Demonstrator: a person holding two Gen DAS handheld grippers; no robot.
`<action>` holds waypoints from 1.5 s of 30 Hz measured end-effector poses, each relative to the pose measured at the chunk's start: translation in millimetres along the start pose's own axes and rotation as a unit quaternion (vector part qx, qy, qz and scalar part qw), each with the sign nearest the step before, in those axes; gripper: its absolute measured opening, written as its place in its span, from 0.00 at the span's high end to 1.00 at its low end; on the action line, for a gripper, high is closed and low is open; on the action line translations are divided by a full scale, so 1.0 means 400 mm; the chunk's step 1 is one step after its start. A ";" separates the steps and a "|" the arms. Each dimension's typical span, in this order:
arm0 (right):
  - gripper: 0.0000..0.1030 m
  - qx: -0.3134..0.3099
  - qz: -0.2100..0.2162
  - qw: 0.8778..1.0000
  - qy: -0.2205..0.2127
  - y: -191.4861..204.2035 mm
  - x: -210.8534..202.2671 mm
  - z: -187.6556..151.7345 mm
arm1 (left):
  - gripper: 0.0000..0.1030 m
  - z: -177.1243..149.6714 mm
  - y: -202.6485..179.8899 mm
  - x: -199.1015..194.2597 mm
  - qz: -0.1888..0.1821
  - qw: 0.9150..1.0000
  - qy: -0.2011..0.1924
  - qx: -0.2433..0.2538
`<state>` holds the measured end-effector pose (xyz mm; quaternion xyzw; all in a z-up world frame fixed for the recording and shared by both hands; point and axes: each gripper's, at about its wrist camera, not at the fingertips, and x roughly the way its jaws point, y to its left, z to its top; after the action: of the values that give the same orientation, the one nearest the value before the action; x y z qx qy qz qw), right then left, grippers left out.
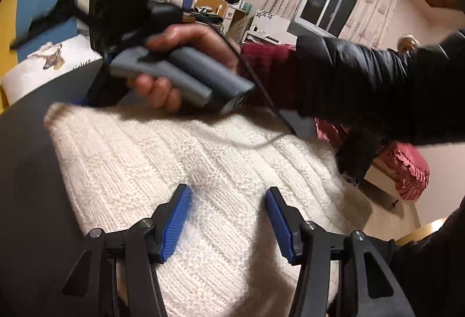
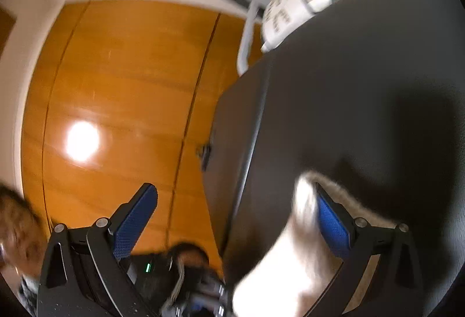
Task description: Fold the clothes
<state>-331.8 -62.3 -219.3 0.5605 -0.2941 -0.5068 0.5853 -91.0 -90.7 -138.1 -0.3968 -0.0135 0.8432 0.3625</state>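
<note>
Both wide: your left gripper hovers over the sweater, right gripper straddles its edge — close, fold across.

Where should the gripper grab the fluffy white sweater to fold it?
Probably at the far corner of the white knitted sweater, near the right gripper, whose jaws are open around the edge there. The knit lies flat on the dark table, so coming in low from the side would let one jaw slip underneath.
</note>
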 end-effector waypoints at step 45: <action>0.01 -0.280 -0.481 0.830 0.036 0.299 0.003 -0.795 | 0.43 -0.137 -0.116 -0.032 0.265 0.961 0.007 -0.082</action>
<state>-9.8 33.2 -168.6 0.4610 0.1882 -0.7646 0.4091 -20.3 -79.1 -152.7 -0.4204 0.0251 0.9022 0.0926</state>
